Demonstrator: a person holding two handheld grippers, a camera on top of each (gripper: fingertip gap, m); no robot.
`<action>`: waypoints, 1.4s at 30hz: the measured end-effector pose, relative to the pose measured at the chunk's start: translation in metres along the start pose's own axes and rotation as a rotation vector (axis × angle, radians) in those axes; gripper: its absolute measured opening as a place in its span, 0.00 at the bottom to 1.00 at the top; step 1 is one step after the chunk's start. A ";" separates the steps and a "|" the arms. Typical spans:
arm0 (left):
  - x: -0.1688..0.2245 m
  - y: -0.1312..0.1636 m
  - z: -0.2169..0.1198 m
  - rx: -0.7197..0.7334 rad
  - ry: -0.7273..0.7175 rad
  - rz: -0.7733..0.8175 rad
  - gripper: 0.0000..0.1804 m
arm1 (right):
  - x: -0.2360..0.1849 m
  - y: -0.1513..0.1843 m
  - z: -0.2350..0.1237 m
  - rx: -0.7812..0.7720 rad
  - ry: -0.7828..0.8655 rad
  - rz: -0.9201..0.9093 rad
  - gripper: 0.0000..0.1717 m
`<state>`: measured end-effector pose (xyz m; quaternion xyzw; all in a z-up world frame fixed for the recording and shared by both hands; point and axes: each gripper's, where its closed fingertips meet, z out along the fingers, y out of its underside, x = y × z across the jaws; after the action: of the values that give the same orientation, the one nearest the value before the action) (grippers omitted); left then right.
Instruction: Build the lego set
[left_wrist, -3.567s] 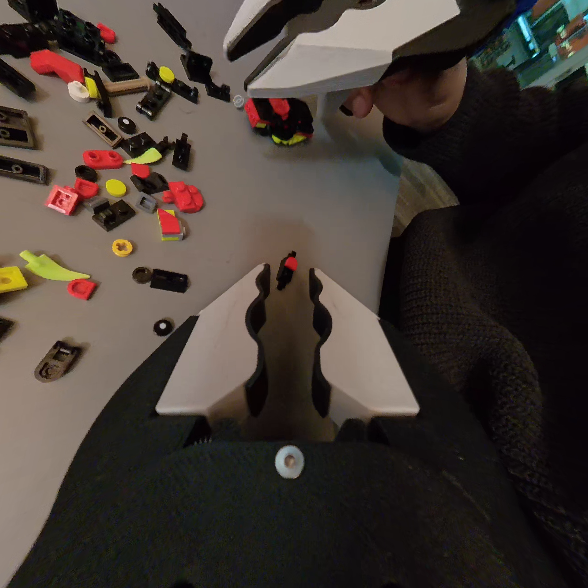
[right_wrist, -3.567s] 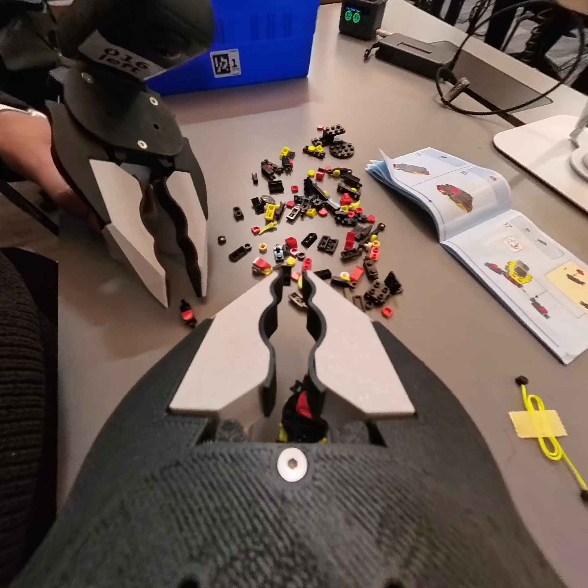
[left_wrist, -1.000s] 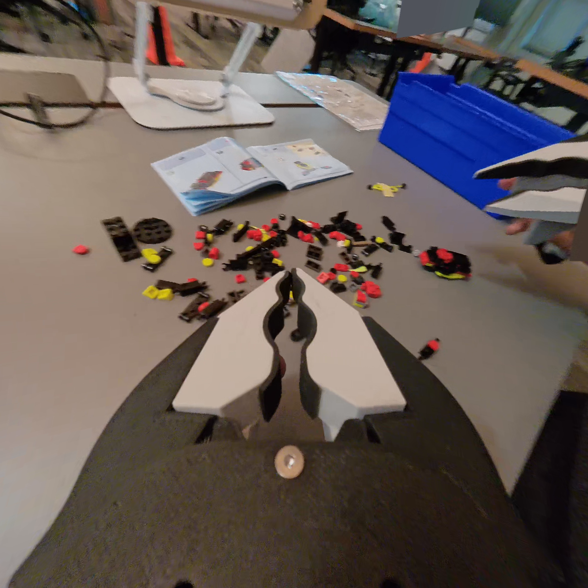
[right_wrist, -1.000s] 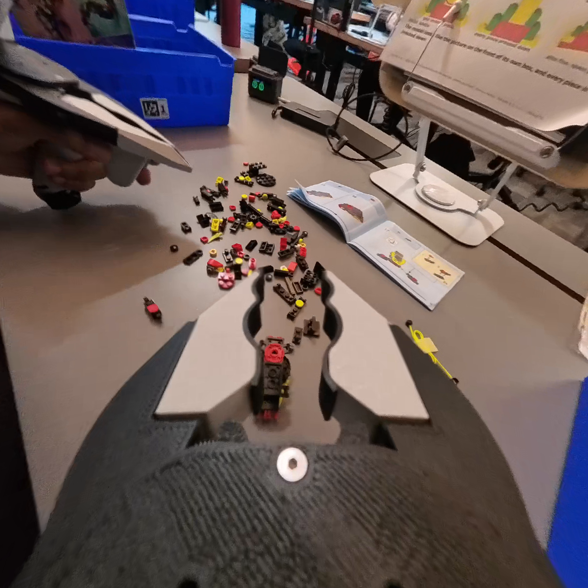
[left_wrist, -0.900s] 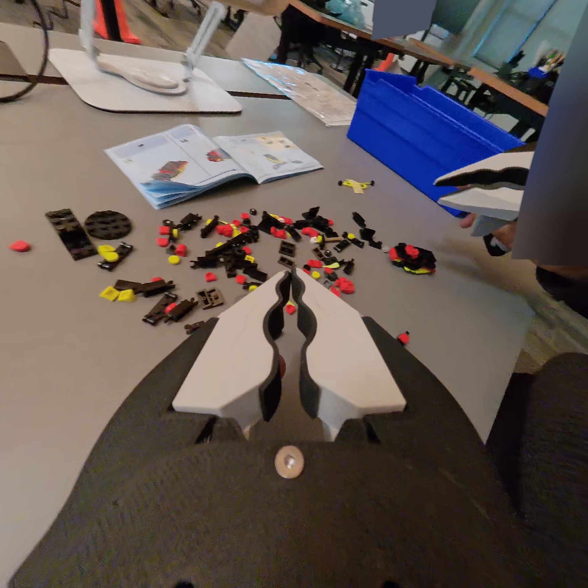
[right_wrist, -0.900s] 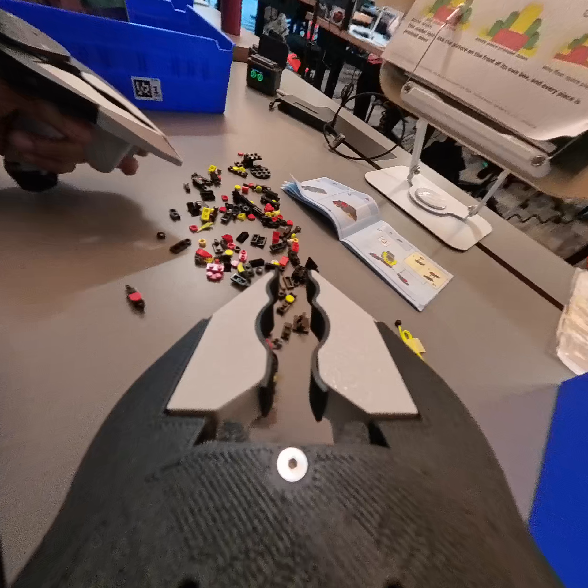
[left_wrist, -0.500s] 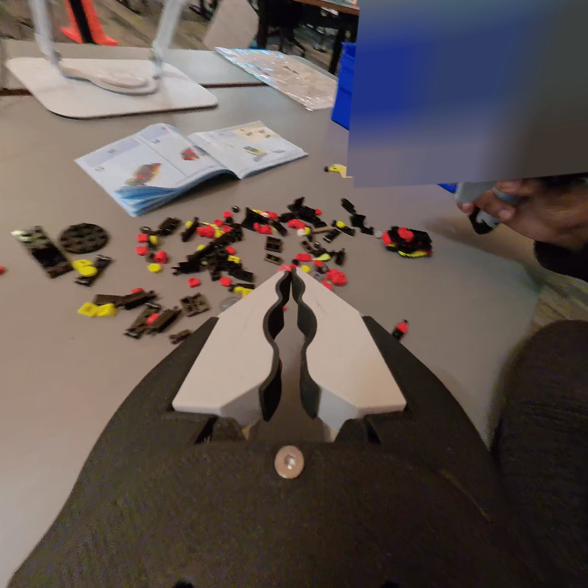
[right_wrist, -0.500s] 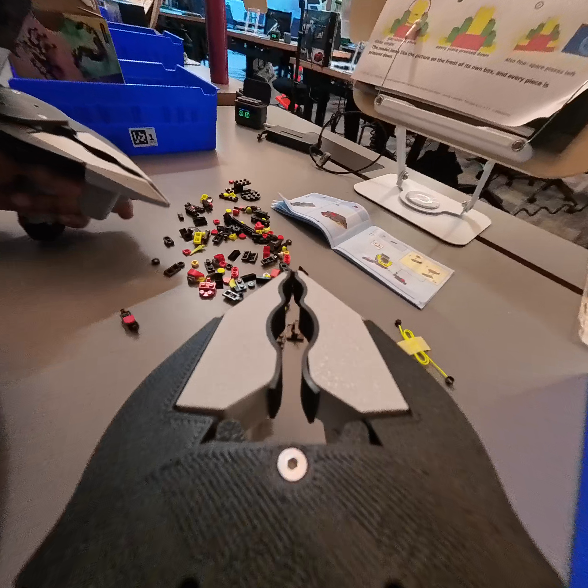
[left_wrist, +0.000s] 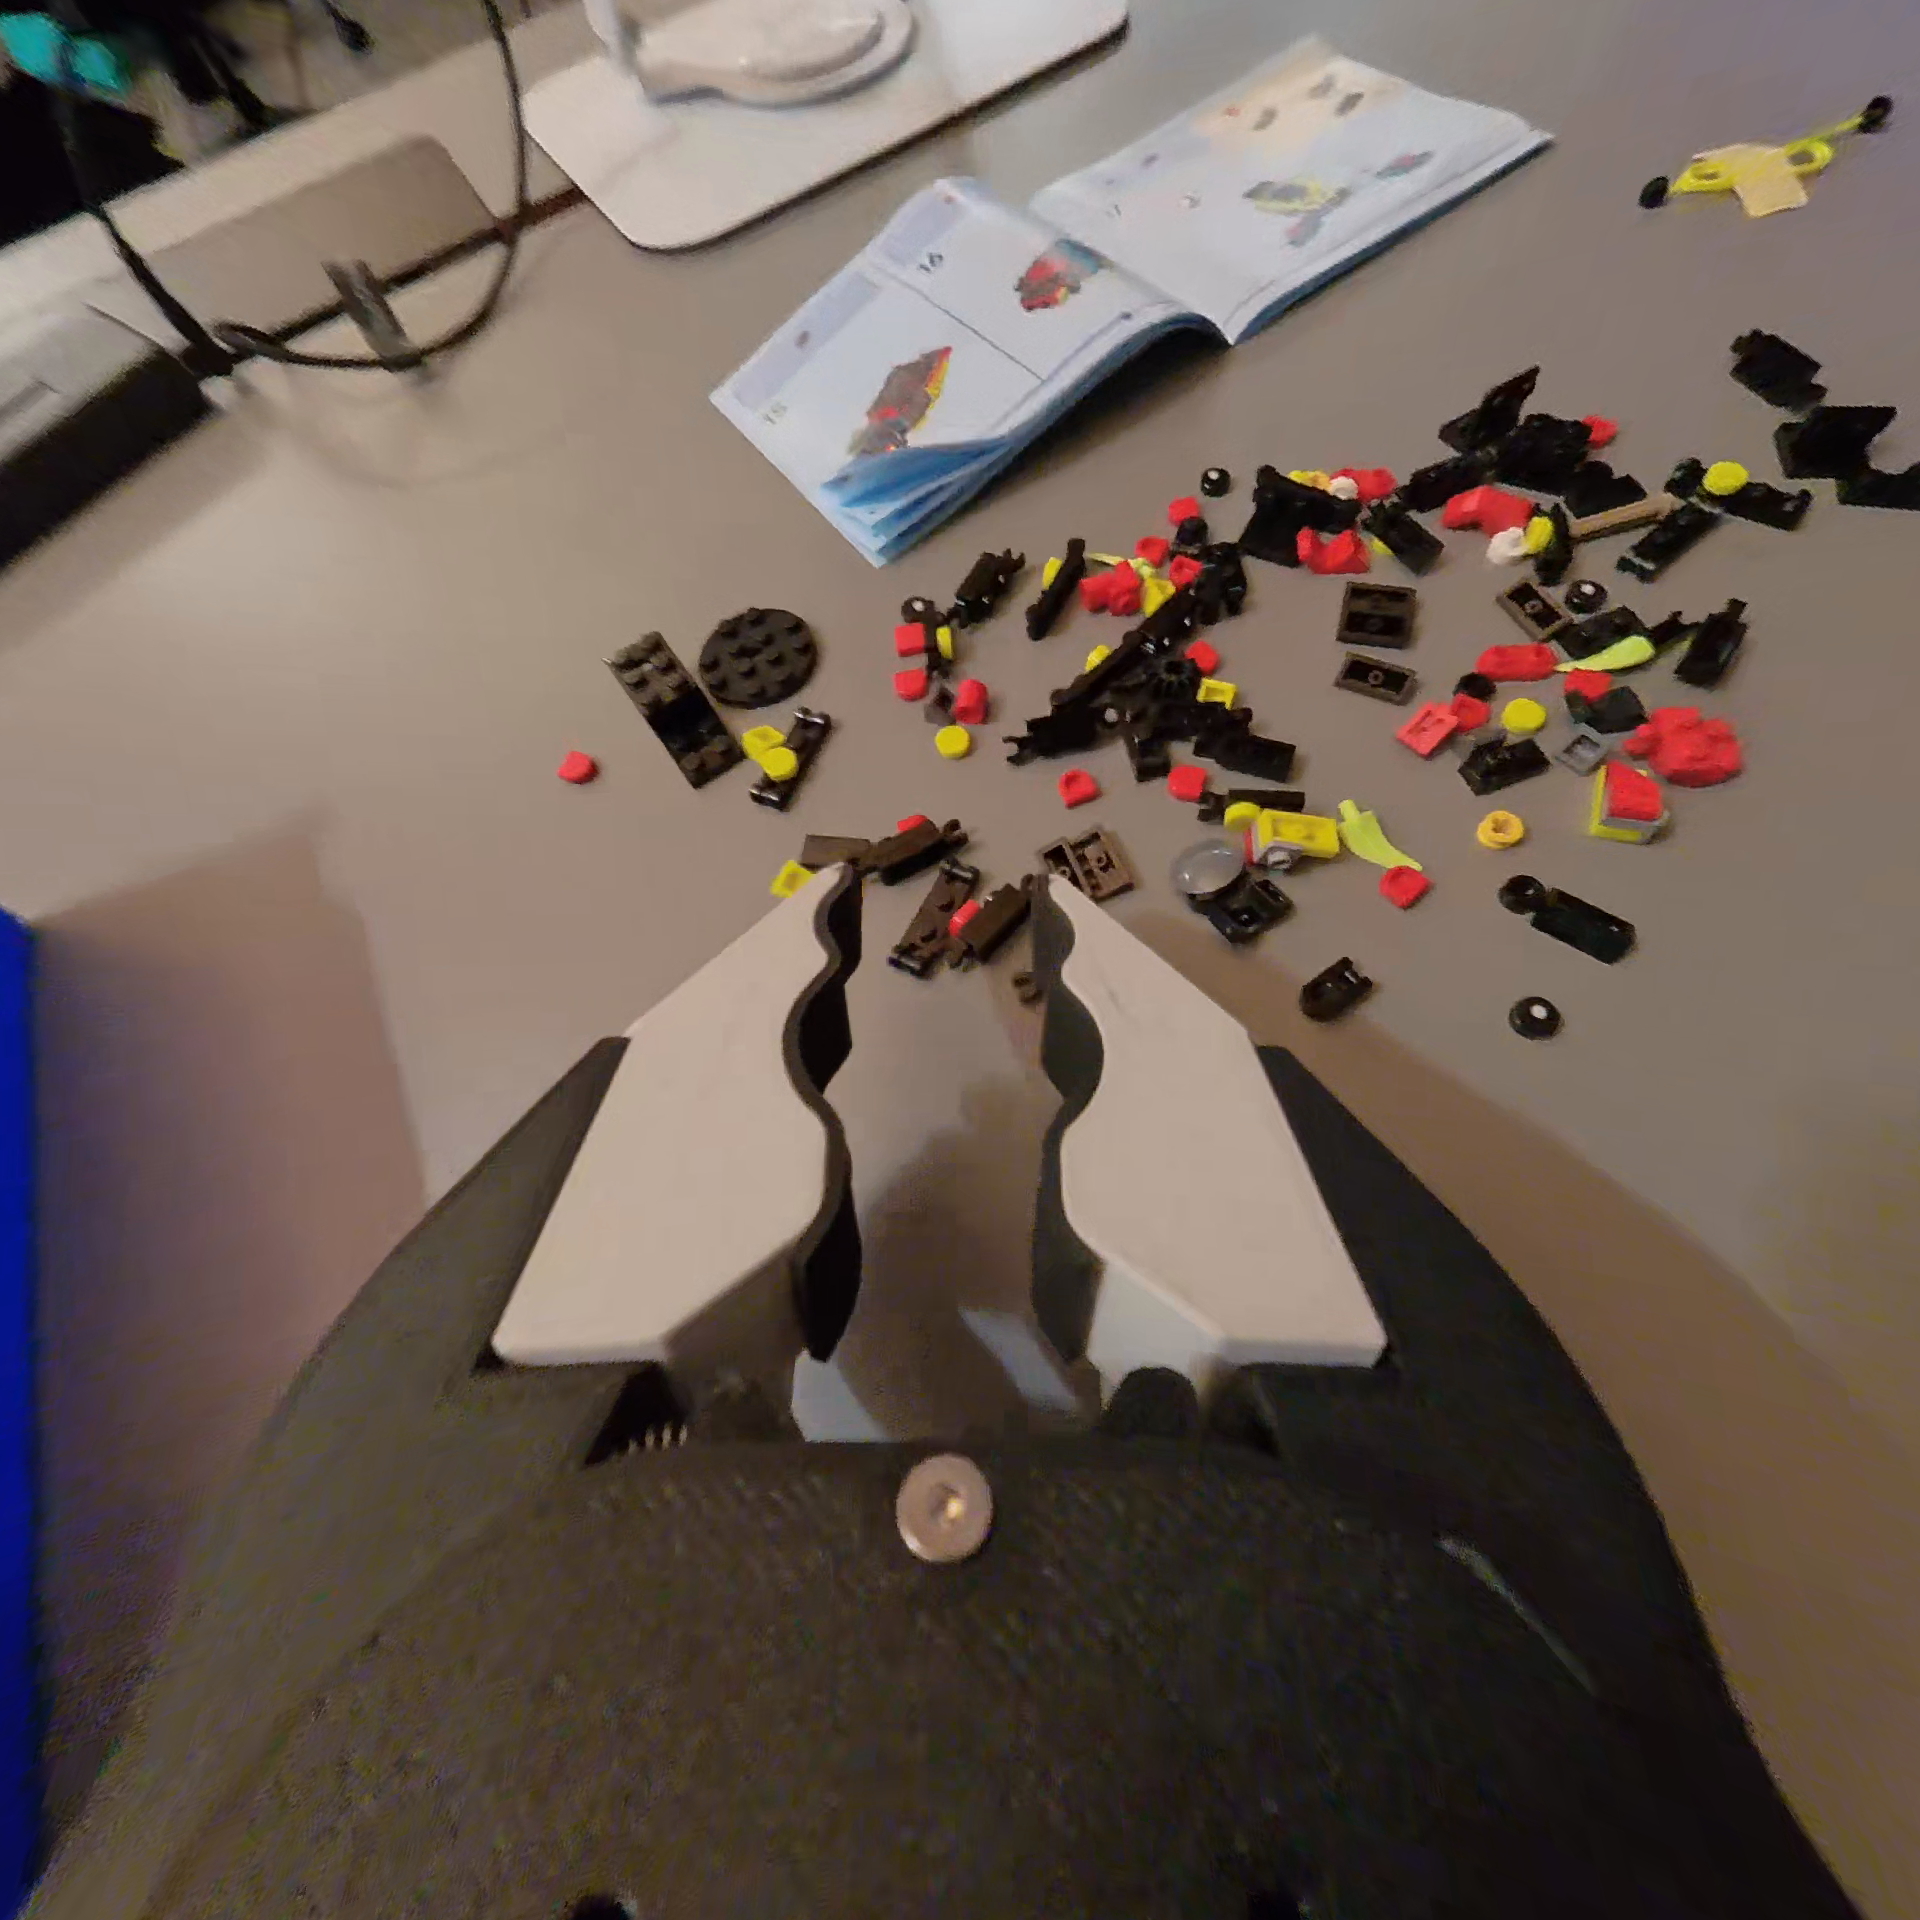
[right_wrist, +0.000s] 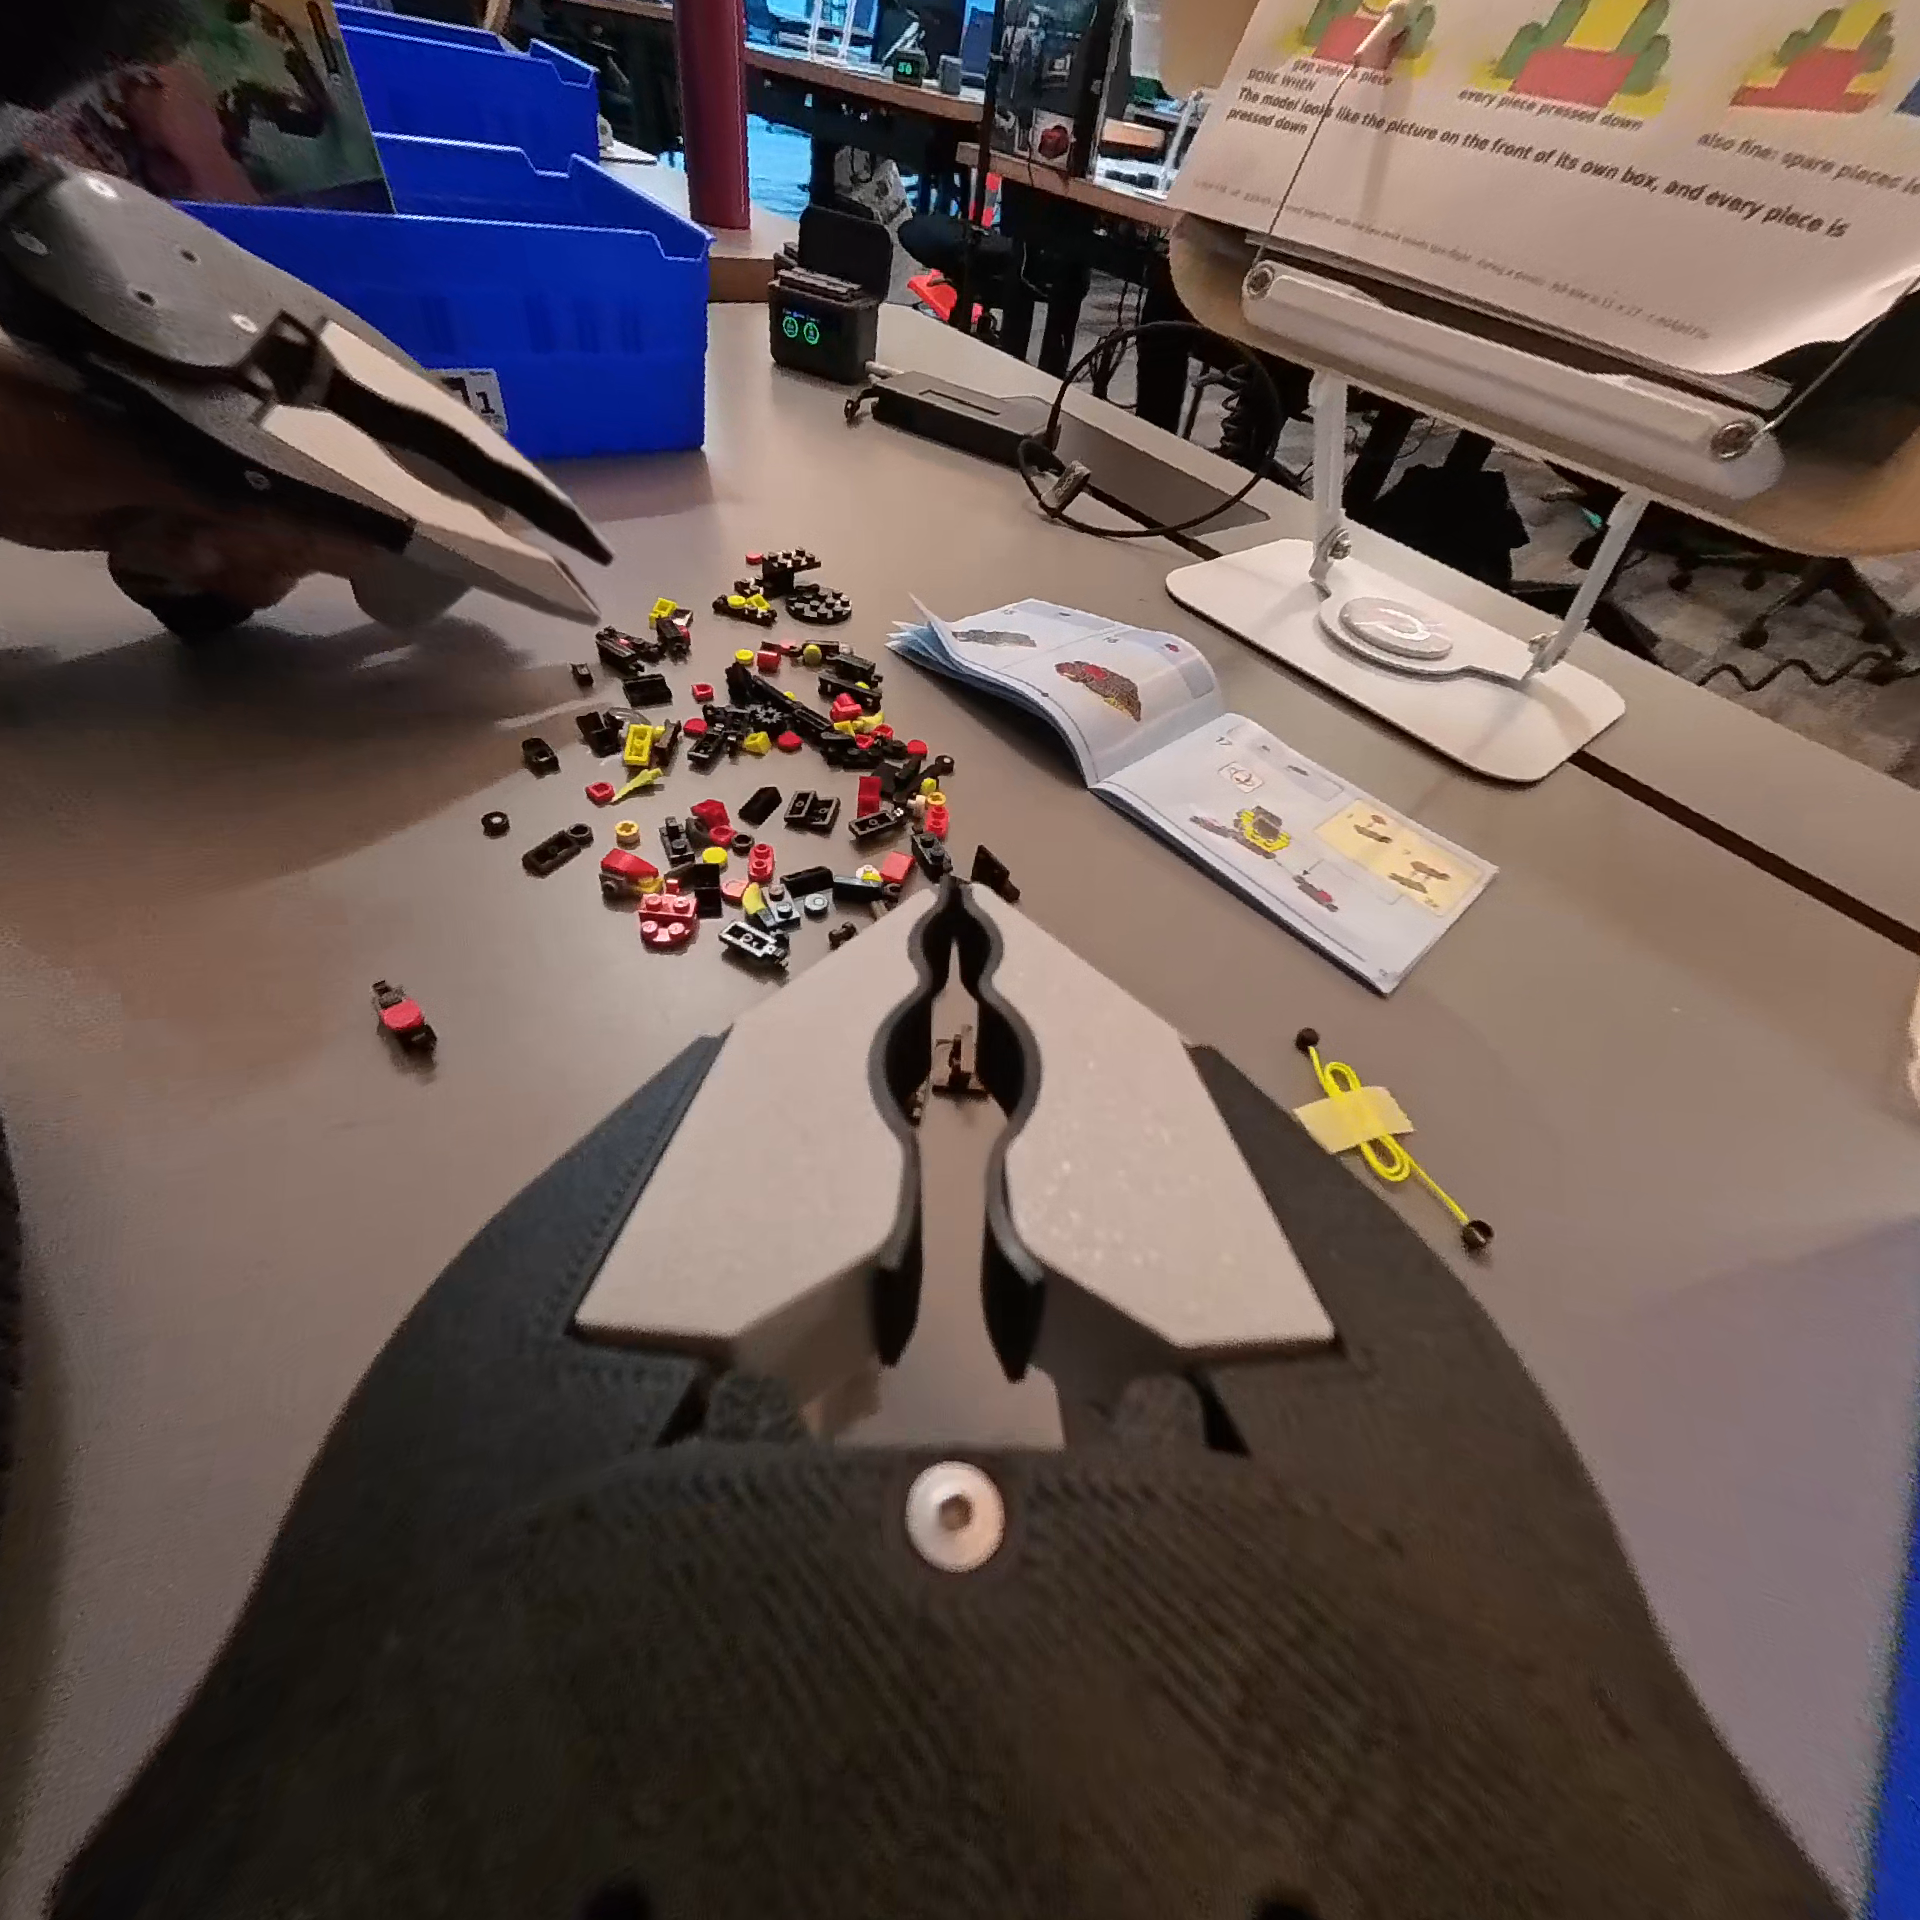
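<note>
Black-and-red bricks (left_wrist: 961, 920) lie loose between left gripper (left_wrist: 945, 904) fingertips: jaws now parted, gripping nothing, after being shut a moment ago. Right gripper (right_wrist: 951, 899) tips meet, empty; it was spread a second back, straddling a red-black build. Camera has swung down over brick scatter (left_wrist: 1299, 675); booklet (left_wrist: 1091, 291) beyond.

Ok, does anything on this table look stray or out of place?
One small red-and-black piece lies alone on the table, apart from the main scatter of bricks. A single red stud also sits off to the scatter's edge. Nothing looks damaged.
</note>
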<state>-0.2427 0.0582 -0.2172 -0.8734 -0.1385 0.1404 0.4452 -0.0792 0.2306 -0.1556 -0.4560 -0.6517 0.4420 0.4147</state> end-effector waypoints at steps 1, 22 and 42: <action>0.002 0.003 0.003 -0.028 0.022 -0.004 0.17 | 0.000 0.000 0.000 0.000 -0.001 0.006 0.00; 0.016 0.020 0.009 -0.134 0.073 0.115 0.03 | -0.010 -0.009 -0.005 0.017 -0.018 -0.024 0.00; 0.126 -0.055 -0.055 0.286 0.463 0.168 0.03 | -0.093 -0.031 -0.001 0.067 -0.306 -0.004 0.15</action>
<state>-0.1132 0.0950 -0.1566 -0.8191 0.0609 -0.0084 0.5704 -0.0630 0.1352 -0.1386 -0.3677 -0.6931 0.5270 0.3266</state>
